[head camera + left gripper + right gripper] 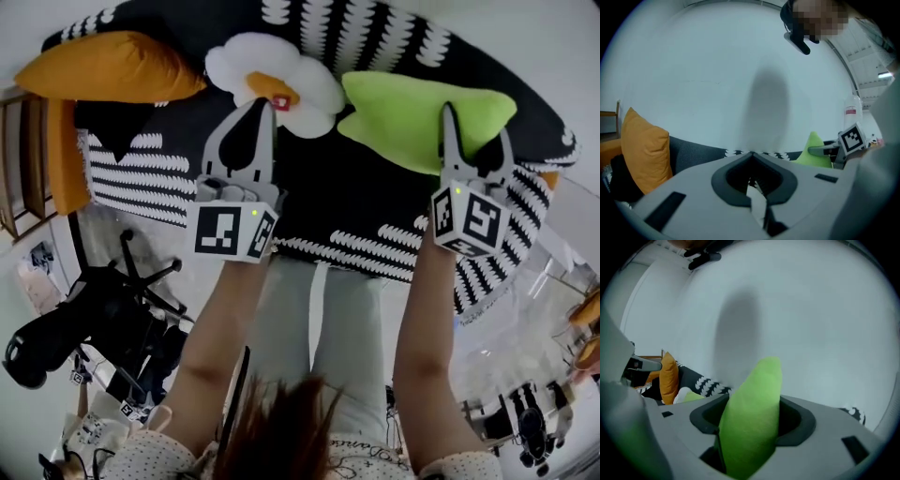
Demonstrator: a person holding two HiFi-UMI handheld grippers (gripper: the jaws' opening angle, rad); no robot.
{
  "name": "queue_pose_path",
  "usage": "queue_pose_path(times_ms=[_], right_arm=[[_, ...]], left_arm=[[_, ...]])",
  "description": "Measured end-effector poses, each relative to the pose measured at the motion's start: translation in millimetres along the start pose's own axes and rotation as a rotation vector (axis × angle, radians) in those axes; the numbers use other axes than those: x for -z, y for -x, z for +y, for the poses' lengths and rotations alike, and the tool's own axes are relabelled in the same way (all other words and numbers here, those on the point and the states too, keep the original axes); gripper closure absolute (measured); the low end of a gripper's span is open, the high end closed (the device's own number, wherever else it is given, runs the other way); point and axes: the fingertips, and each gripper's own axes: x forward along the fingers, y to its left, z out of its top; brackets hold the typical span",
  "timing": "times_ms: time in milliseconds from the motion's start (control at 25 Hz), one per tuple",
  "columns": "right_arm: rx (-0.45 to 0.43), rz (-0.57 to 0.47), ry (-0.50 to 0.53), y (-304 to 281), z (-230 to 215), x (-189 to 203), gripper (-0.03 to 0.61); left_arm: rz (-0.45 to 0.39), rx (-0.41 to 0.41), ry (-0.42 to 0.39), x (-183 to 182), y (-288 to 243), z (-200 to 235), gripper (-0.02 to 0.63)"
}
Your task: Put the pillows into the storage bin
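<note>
Left hand-held gripper (pixel 260 106): jaws together, nipping a sliver of white fabric, apparently an edge of the white flower pillow (pixel 273 67), whose orange centre its tips touch.
Right hand-held gripper (pixel 476 131): clamped on the green pillow (pixel 412 111), whose edge stands up between its jaws.
Orange pillow (pixel 111 66): untouched, at the far left end of the sofa (pixel 375 202), well apart from both grippers.
Sofa: dark cover with a white pattern; all three pillows are over it, and whether the two gripped ones are clear of it cannot be told.
Storage bin: in none of the views.
Progress – judged: early; two pillows gripped, none binned.
Remaining – judged: carry both to the bin, then the orange one.
</note>
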Motion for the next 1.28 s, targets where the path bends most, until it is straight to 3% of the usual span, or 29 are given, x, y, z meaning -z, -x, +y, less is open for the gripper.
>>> queue_pose_path(times_ms=[160,360,640,880,1280], right_arm=[[0.01,-0.092,0.019,36.8,-5.0,-78.0,0.279],[0.035,-0.193,0.043,75.6,-13.6,-176.2,0.279],[0.031,-0.285,0.052,142.6,-21.7,-282.5,0.279],[0.024,-0.326,0.078,187.0,-20.4,-332.9,0.278],[0.062,-0.381,0.094,238.0,-20.8,-364.1,0.276]], left_arm=[[-0.039,-0.002,-0.025,-49.6,15.4,0.8,0.611],[-0.13,-0.016,-0.048,-141.3,33.9,1.8,0.611],[-0.193,0.015,-0.048,-244.3,76.8,-16.2,0.611],[-0.237,0.055,-0.061,-299.9,116.2,-37.1,0.611],[-0.272,0.095,-0.112,-330.7,145.6,-59.8,0.611]])
